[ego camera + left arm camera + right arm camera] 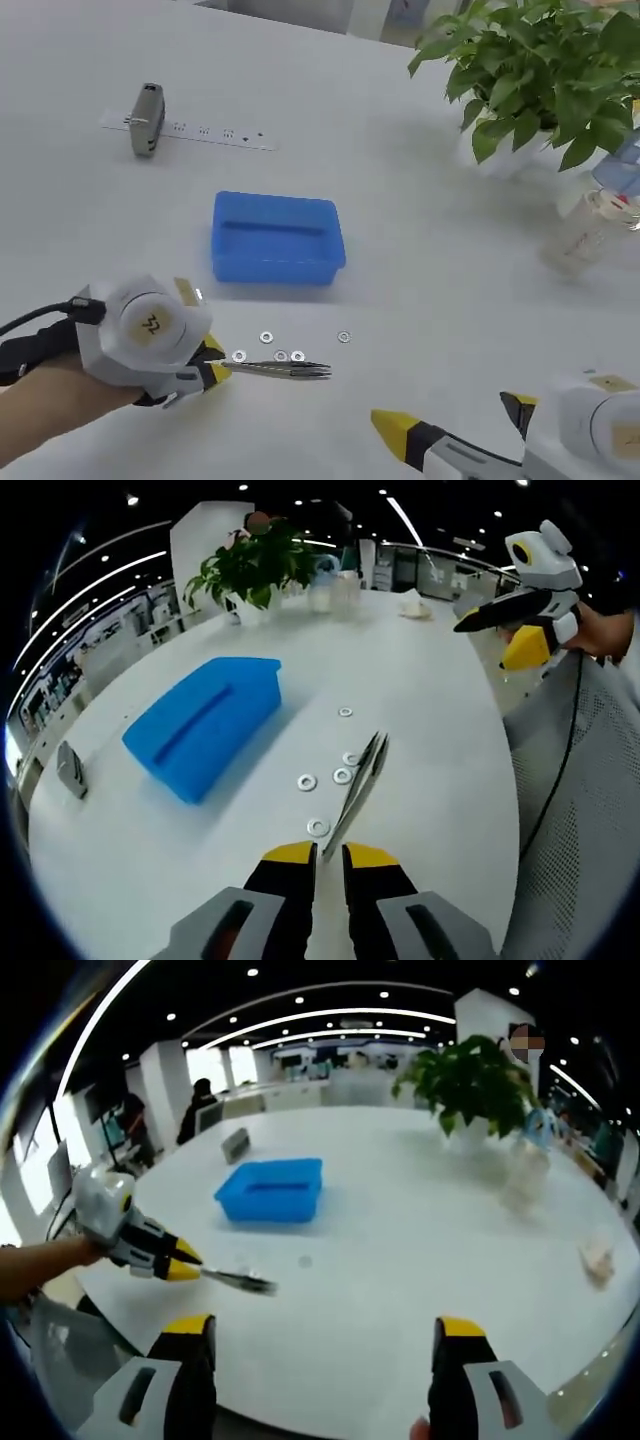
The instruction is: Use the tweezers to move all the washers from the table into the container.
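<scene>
Metal tweezers [285, 369] in left hand-held gripper [215, 372], tips pointing right.

white table [450, 280] | potted plant [540, 70] — far right | ceiling light strips [330, 1012]

Non-task clutter:
Power strip [200, 131] with grey plug [147, 118] far left; potted plant [540, 70] and clear bottle [588, 228] at right.

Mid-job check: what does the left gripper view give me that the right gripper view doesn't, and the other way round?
Left gripper view: five small silver metal washers, countable beside the tips of the thin metal tweezers. Right gripper view: the right gripper, jaws wide apart and empty, and people standing in the background. Both: those tweezers clamped in the left gripper, the blue rectangular plastic container, the leafy green potted plant.
</scene>
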`<state>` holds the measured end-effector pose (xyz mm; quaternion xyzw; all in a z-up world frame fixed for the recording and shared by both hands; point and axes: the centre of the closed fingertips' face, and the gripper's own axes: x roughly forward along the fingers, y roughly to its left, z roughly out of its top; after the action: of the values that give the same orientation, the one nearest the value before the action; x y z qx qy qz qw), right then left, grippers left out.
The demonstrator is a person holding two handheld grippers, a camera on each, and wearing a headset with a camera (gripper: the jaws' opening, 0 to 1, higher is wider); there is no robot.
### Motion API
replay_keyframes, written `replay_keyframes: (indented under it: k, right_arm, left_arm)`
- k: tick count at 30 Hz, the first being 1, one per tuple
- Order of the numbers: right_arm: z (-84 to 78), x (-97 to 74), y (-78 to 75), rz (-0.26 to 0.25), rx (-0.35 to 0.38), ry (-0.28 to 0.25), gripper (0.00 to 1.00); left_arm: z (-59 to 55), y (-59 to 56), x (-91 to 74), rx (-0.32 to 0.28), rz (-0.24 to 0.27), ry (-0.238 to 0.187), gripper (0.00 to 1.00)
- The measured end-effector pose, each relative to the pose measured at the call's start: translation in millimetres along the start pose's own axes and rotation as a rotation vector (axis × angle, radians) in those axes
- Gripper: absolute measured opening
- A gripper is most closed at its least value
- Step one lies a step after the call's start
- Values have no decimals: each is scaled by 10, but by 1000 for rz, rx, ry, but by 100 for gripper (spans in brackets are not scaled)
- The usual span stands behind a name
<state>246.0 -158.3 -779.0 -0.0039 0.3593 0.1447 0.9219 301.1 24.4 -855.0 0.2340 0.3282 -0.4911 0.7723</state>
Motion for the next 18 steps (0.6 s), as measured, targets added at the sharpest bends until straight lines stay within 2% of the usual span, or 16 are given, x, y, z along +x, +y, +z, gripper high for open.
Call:
replay_keyframes:
  k: [4, 6, 10, 11, 12, 15, 18]
  right_arm:
    - [-9, 3, 1, -1, -3, 4, 88]
    - [-9, 4, 5, 0, -4, 7, 88]
    - [-15, 12, 25, 8, -13, 11, 88]
    - [-18, 13, 31, 9, -16, 14, 88]
    - [-17, 12, 37, 8, -21, 14, 89]
    - [-19, 13, 43, 9, -27, 16, 89]
    - [-17, 14, 47, 11, -31, 15, 89]
  left_arm:
    - [2, -21, 22, 36, -26, 8, 4]
    - [5, -23, 27, 31, -23, 8, 5]
    - [-43, -103, 55, 65, -56, 23, 2]
    - [-9, -120, 64, 83, -64, 2, 1]
    - [-40, -120, 57, 70, -61, 20, 0]
    - [-21, -159, 63, 84, -68, 18, 0]
    - [15, -239, 38, 140, -87, 12, 0]
